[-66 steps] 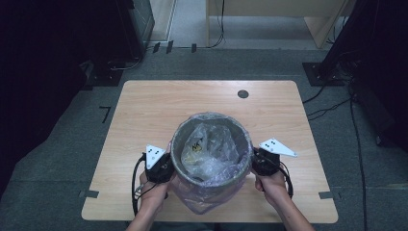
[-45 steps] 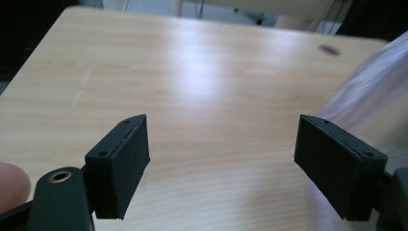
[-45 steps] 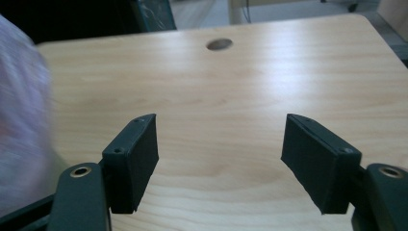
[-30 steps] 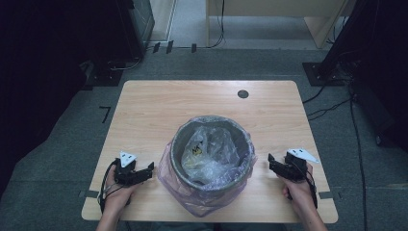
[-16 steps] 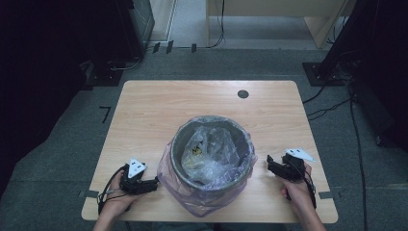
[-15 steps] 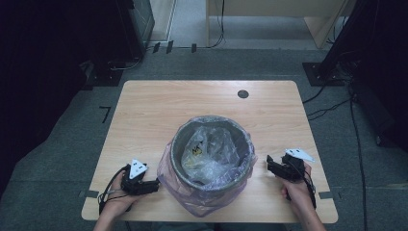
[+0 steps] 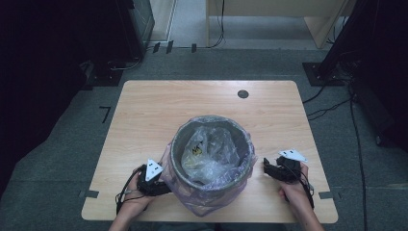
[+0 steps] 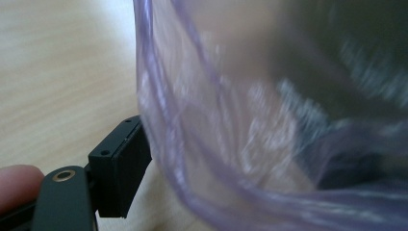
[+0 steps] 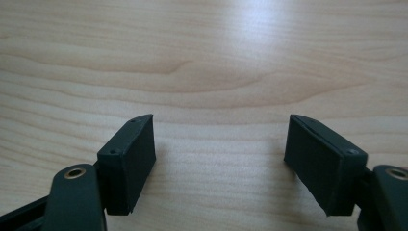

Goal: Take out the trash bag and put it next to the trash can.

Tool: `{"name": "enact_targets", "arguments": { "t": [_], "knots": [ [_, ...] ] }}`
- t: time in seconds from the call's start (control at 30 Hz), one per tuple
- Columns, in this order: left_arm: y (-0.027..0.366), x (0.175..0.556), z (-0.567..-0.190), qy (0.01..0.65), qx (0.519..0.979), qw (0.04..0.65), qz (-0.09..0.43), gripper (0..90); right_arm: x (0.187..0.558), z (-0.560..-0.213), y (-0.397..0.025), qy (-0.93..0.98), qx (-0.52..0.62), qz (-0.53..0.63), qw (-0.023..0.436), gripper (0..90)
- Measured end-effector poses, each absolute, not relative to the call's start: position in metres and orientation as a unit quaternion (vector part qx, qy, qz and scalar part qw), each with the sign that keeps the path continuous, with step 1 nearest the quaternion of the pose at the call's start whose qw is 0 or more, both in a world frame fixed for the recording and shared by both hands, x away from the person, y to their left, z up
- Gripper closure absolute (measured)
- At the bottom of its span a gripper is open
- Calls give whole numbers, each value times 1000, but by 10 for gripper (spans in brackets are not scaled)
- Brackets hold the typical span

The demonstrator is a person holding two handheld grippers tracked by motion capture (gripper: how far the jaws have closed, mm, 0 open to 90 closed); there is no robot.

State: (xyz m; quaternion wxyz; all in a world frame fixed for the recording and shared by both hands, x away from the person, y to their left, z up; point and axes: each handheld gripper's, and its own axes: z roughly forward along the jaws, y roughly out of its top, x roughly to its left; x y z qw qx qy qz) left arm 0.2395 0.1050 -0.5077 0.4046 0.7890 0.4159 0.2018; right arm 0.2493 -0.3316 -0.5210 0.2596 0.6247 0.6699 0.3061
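Observation:
A grey round bin [image 7: 247, 150] stands at the front middle of the wooden table [image 7: 192, 103]. It is lined with a clear purple bag [image 7: 208, 201] whose skirt hangs outside down to the tabletop, and crumpled film [image 7: 207, 156] lies inside. My left gripper [image 7: 165, 186] lies on the table with its tips against the bag's lower left side. In the left gripper view one black finger [image 8: 120, 168] shows beside the purple film [image 8: 231, 144], which hides the other. My right gripper [image 7: 266, 167] rests right of the bin, apart from it, and stands open [image 9: 221, 163] over bare wood.
A dark round cable hole [image 7: 243, 94] sits near the table's far edge. Cables trail from both grippers toward the front edge. Dark cabinets [image 7: 130, 29] and cords stand on the carpet beyond the table, with a wooden desk [image 7: 279, 14] behind.
My left gripper has slid right from the front left of the table up against the bag. The right gripper has hardly shifted. Earlier, both grippers were at the bin's sides.

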Motion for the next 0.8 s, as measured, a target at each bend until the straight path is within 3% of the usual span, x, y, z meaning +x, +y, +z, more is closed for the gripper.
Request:
{"name": "enact_targets", "arguments": {
  "t": [0.47, 0.53, 0.8],
  "knots": [
    [107, 238, -490, 428, 758, 446, 209, 209, 221, -521, -304, 718, 572, 319, 237, 241],
    [107, 238, -487, 427, 756, 450, 211, 209, 219, -521, -300, 723, 565, 320, 236, 275],
    [107, 239, -478, 427, 747, 458, 222, 209, 217, -519, -263, 761, 506, 330, 237, 261]
  ]
}}
